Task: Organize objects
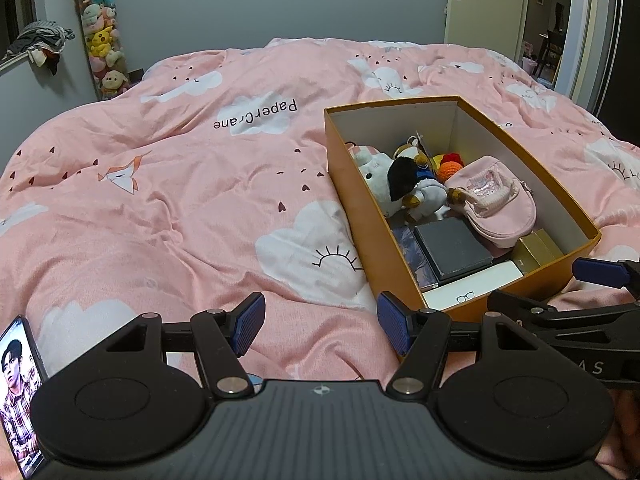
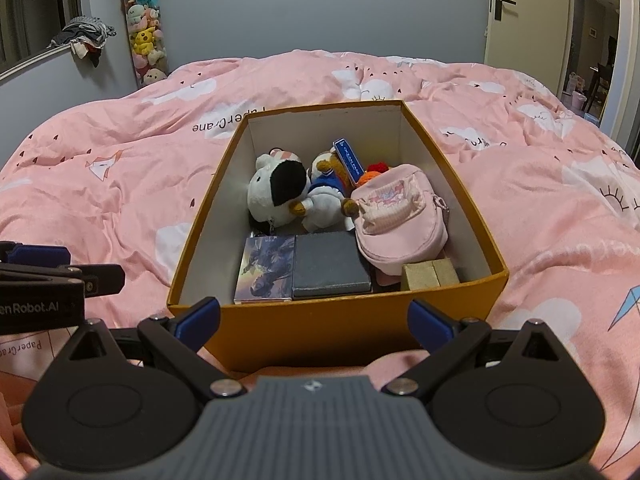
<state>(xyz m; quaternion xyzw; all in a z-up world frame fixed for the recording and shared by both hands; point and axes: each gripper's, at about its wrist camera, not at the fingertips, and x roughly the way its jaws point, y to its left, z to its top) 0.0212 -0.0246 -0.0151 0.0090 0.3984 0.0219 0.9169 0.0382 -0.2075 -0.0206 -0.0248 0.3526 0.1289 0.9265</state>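
Note:
An orange cardboard box (image 2: 320, 326) with white inner walls lies on the pink bed. It holds a black-and-white plush (image 2: 280, 190), a bear plush in blue (image 2: 326, 184), a pink pouch (image 2: 400, 220), a dark flat box (image 2: 330, 266), a picture card box (image 2: 266, 270) and a gold box (image 2: 430, 274). My right gripper (image 2: 316, 320) is open, just in front of the box's near wall, nothing between its fingers. My left gripper (image 1: 320, 326) is open over the quilt, left of the box (image 1: 360, 200). A white glasses case (image 1: 472, 288) shows in the left wrist view.
The pink cloud-print quilt (image 1: 180, 200) covers the whole bed. A phone (image 1: 20, 392) with a lit screen lies at the lower left. A tall tube of plush toys (image 2: 146, 32) stands by the grey wall. A door (image 2: 528, 12) stands open at the right.

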